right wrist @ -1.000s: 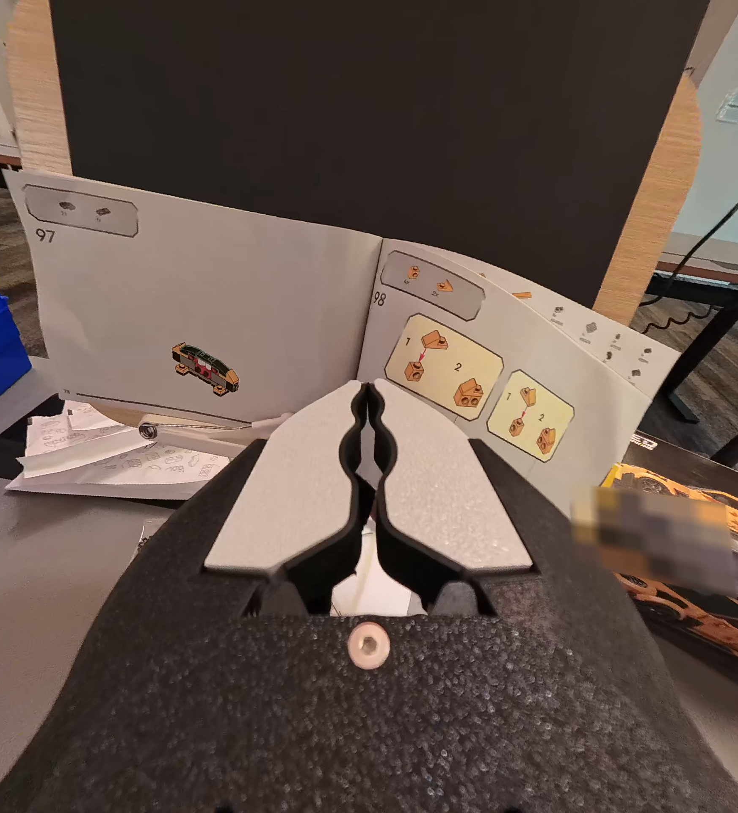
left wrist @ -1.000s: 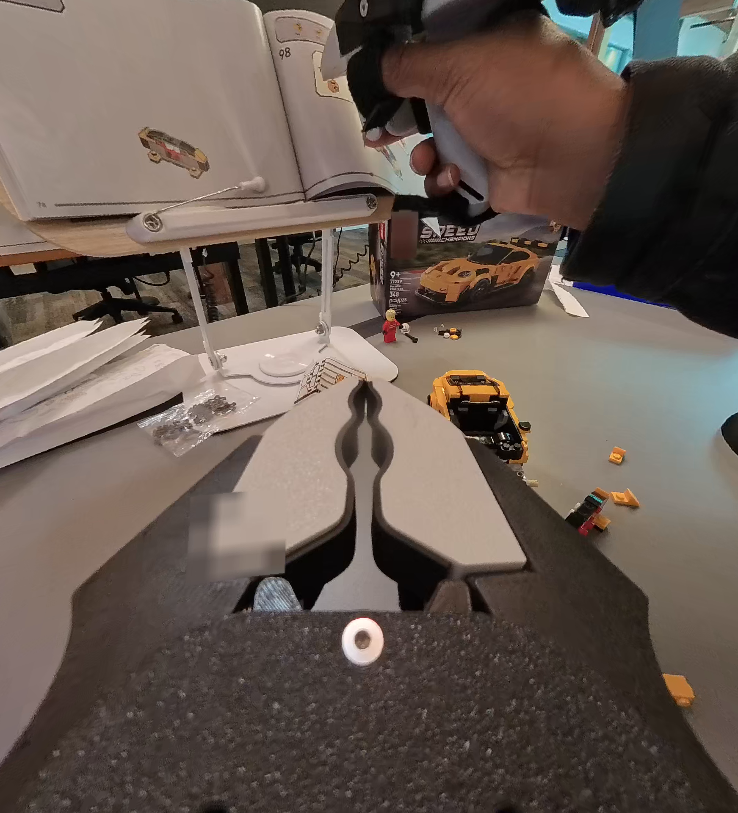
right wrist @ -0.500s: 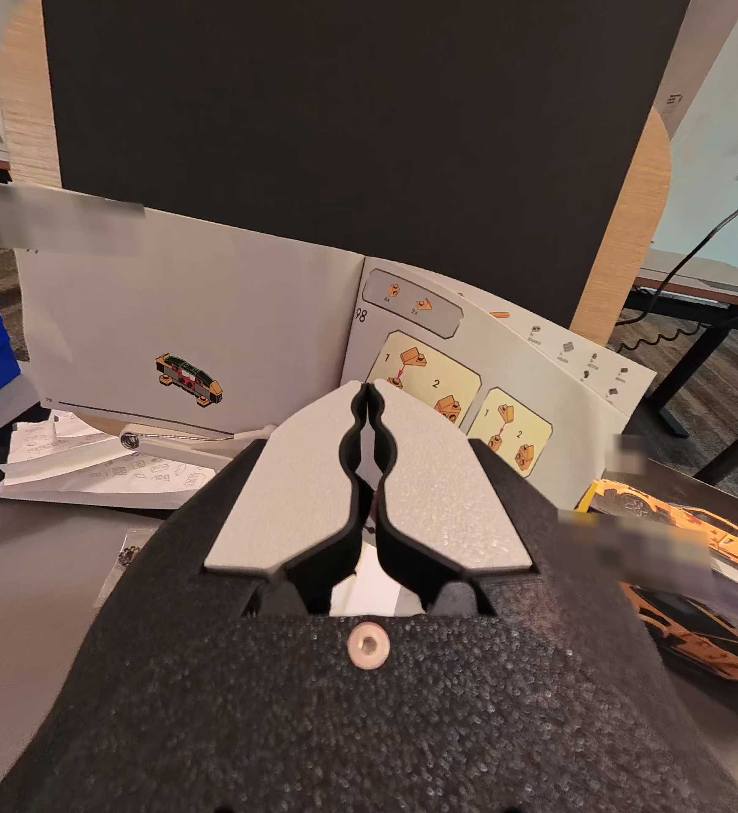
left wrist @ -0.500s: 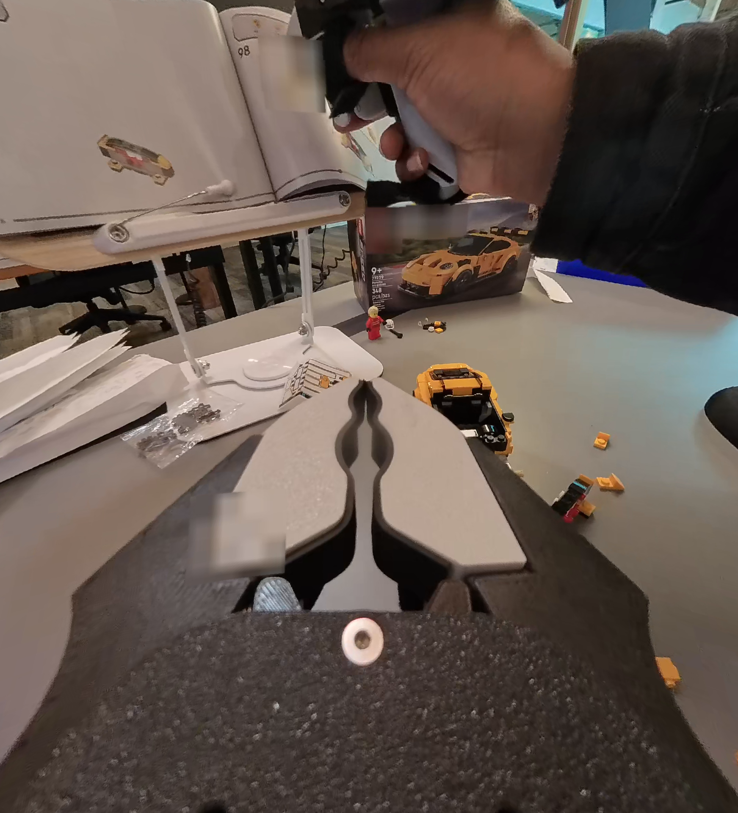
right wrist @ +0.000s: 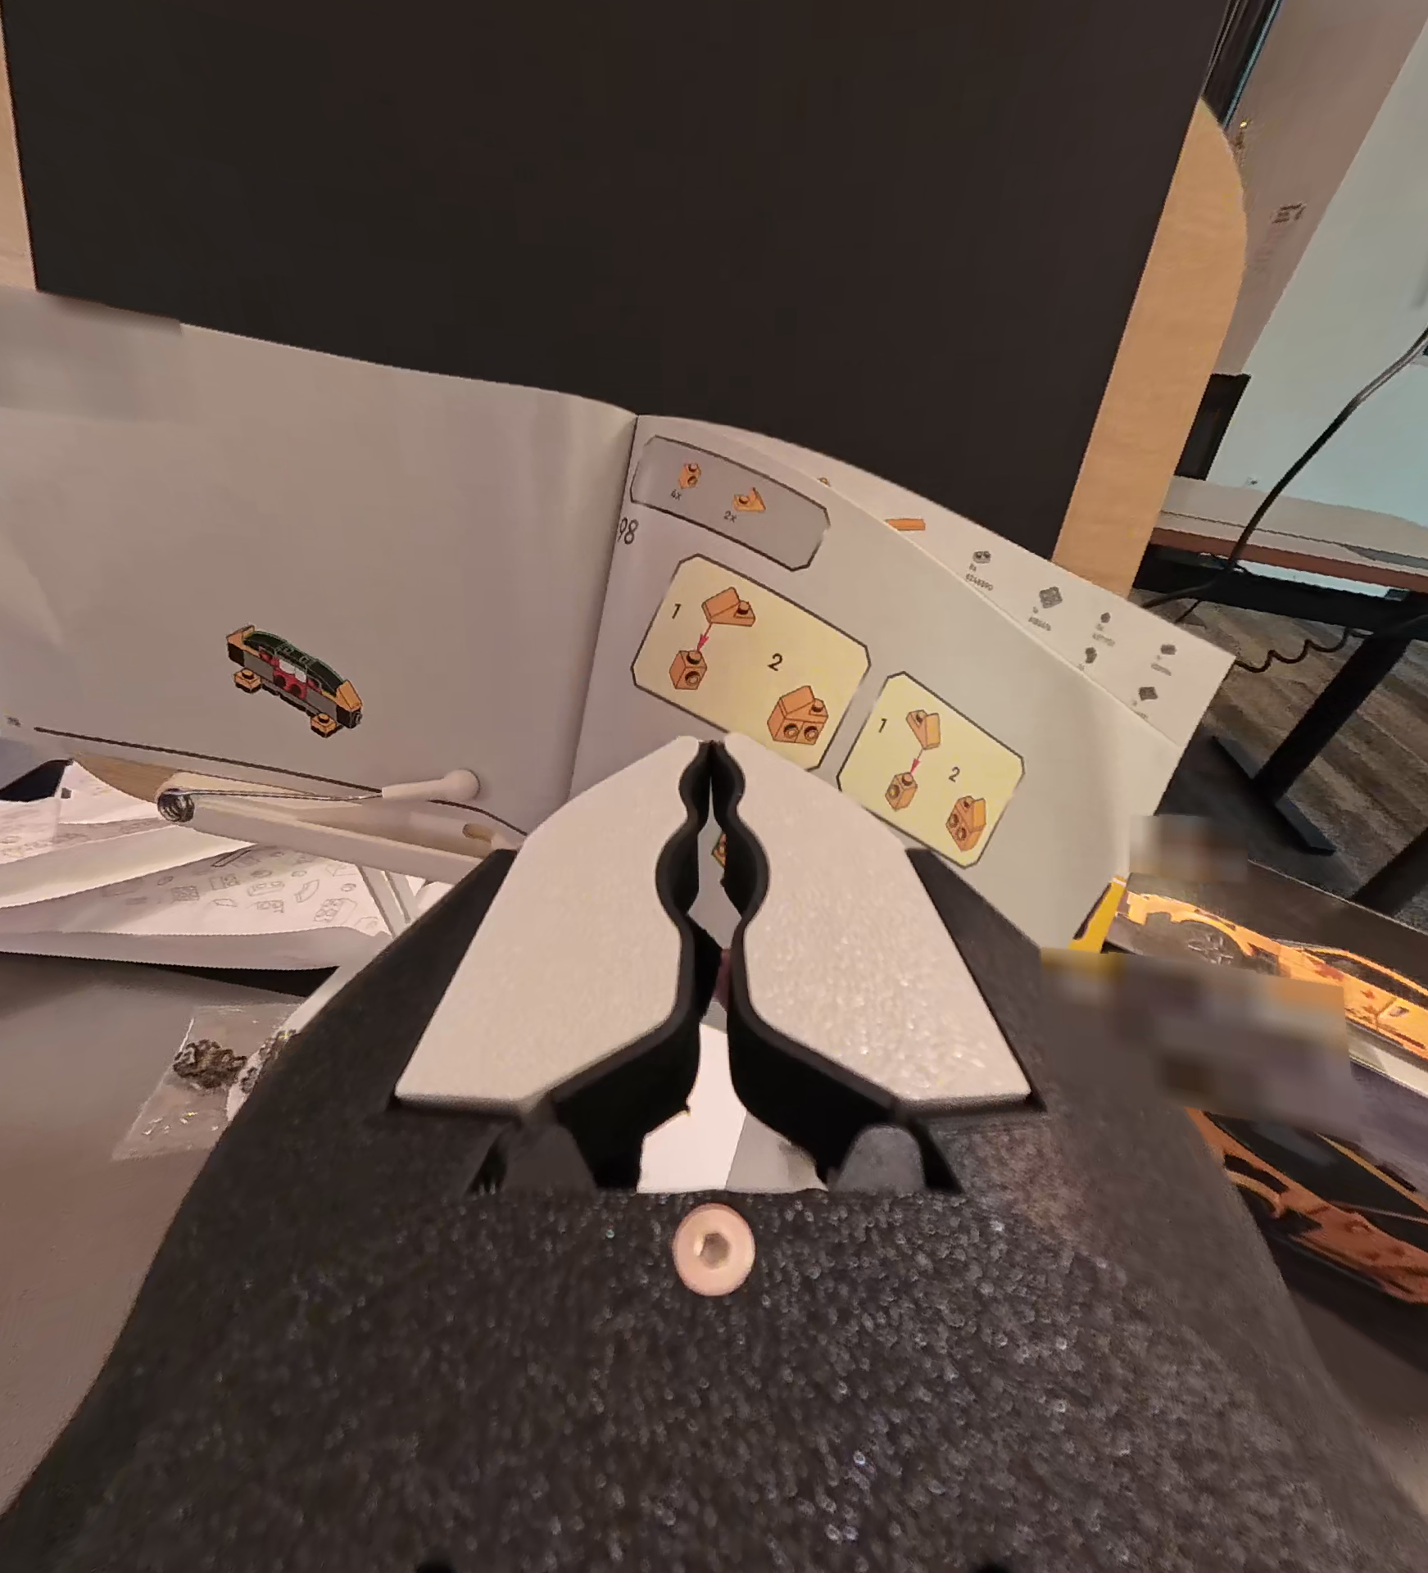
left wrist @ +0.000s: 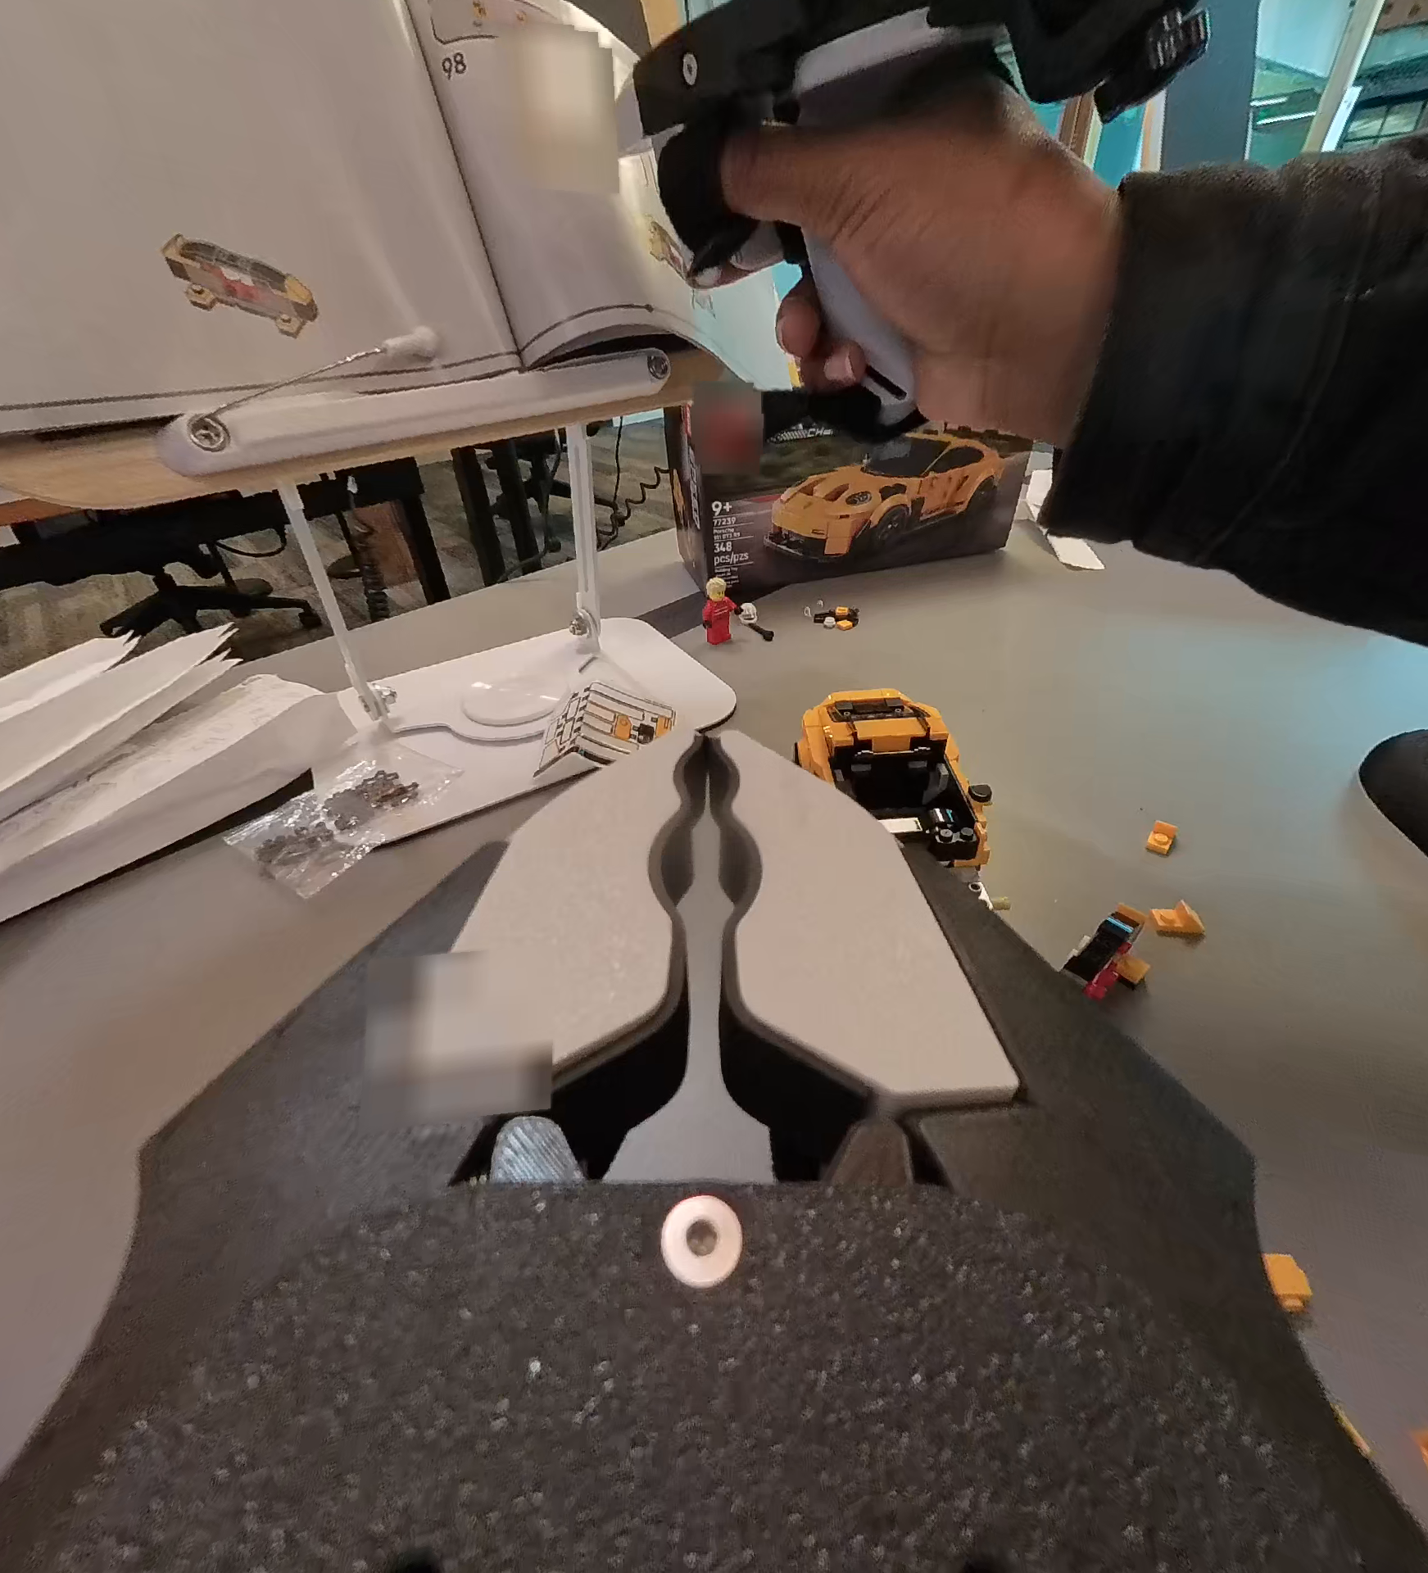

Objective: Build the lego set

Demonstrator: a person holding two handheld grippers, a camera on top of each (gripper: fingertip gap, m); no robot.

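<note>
— Start at the fingers. What are they doing?

— The left gripper (left wrist: 708, 749) has its grey, grainy fingers pressed together at the tips with nothing between them, hovering over the grey table (left wrist: 1204, 681). The right gripper (right wrist: 708, 751) is also closed tip to tip and empty, pointed at the instruction booklet (right wrist: 438, 596).

— What does each view give that the other lacks?

— The left wrist view alone shows the part-built orange car (left wrist: 893, 766) on the table, just right of its fingertips, roof off and black interior exposed. Loose orange pieces (left wrist: 1174, 919) lie scattered further right, with a small black-and-red assembly (left wrist: 1106, 958) among them. It also shows the person's hand (left wrist: 931, 272) holding the right gripper up by the booklet. The right wrist view alone shows the open pages squarely — small orange bricks drawn in pale yellow panels.

— And around that?

— The booklet sits on a white stand (left wrist: 523, 689) with thin legs and a flat base. Beside it lie a clear bag of small dark parts (left wrist: 336, 821) and torn white paper bags (left wrist: 97, 766). Behind, the dark set box (left wrist: 855, 502) stands with a red minifigure (left wrist: 719, 611) before it.
</note>
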